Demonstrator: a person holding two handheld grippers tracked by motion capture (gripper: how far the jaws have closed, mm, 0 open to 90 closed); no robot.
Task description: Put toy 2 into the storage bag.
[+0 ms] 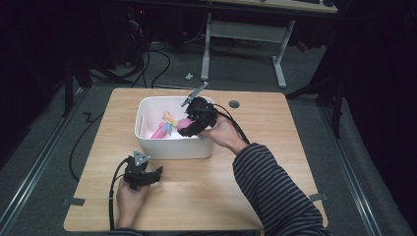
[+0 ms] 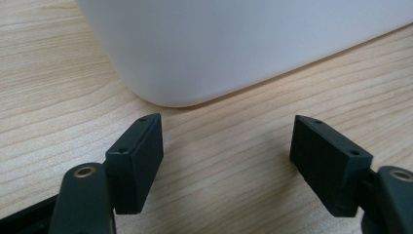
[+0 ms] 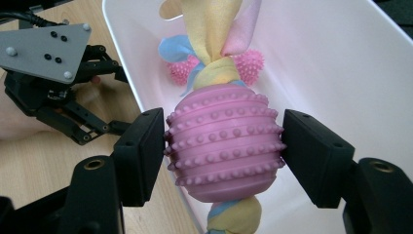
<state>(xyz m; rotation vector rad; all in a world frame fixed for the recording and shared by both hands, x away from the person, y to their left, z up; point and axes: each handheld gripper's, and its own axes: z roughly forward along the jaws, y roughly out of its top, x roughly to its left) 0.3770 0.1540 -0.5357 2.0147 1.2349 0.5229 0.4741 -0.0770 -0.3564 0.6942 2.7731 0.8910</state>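
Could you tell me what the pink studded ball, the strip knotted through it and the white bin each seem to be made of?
Pink studded ball: probably soft rubber or silicone, with moulded ridges, rows of nubs and a slight sheen.
Strip: looks like fleece fabric in pastel yellow, pink and blue, matte, bunched and knotted.
White bin: most likely plastic, with smooth satin walls and rounded corners.

Pink nubbed ball toy [image 3: 225, 141] with knotted fleece, over white bin [image 3: 341, 63]
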